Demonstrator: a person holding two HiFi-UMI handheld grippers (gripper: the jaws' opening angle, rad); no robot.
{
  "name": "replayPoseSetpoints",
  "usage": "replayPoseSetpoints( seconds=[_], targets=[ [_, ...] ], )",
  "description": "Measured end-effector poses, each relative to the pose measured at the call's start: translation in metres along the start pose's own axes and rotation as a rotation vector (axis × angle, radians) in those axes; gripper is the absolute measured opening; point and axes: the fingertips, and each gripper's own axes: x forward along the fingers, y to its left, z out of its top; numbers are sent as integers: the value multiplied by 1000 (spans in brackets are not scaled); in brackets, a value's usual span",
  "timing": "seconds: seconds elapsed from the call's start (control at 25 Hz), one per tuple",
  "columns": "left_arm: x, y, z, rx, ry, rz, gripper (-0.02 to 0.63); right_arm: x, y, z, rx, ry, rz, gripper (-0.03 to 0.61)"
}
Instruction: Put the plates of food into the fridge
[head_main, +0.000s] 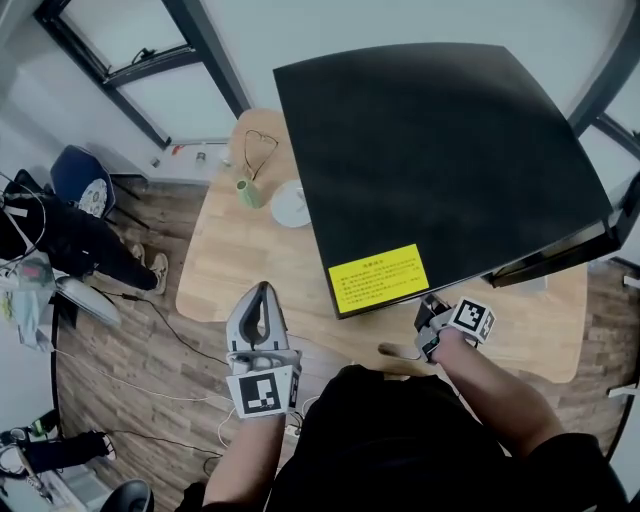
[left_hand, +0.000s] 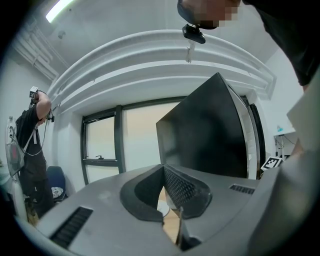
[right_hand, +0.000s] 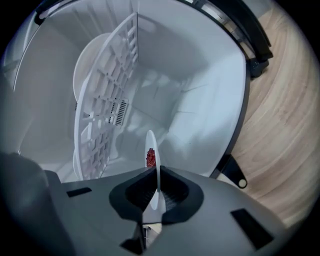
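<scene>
A black mini fridge (head_main: 440, 150) stands on the wooden table (head_main: 240, 265), with its door (head_main: 570, 245) swung open at the right. My right gripper (head_main: 432, 312) is at the fridge's front and is shut on the rim of a white plate (right_hand: 151, 145) carrying red food (right_hand: 150, 157). That plate, seen edge-on between the jaws of the right gripper (right_hand: 156, 172), reaches into the white fridge interior beside the wire shelf (right_hand: 107, 95). Another white plate (right_hand: 90, 65) lies beyond that shelf. My left gripper (head_main: 262, 292) hangs shut and empty over the table's near edge; the left gripper (left_hand: 163, 167) faces the fridge (left_hand: 210, 135).
A white plate (head_main: 290, 205) and a green cup (head_main: 248, 192) sit on the table left of the fridge. A person (left_hand: 30, 145) stands at the far left by the windows. The door's lower hinge (right_hand: 235, 175) juts out over the wooden tabletop.
</scene>
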Motion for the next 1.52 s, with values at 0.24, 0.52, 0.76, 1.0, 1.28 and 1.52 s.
replayPoseSetpoints(
  seconds=[0.24, 0.52, 0.76, 1.0, 1.28, 1.52],
  targets=[
    [5, 17, -5, 5, 9, -6, 3, 30, 8, -12, -5, 15, -6, 32],
    [3, 37, -11, 28, 22, 6, 3, 43, 8, -18, -65, 56, -75, 32],
    [-3, 44, -15, -1, 27, 41, 3, 38, 3, -22, -206, 132, -167, 43],
    [-3, 34, -11, -19, 22, 34, 3, 32, -5, -29, -350, 221, -269, 178],
    [-15, 25, 1, -2, 14, 54, 3, 28, -14, -36, -515, 326, -393, 287],
    [-35, 8, 4, 2, 7, 71, 3, 21, 6, -19, -663, 267, -354, 288]
  ],
)
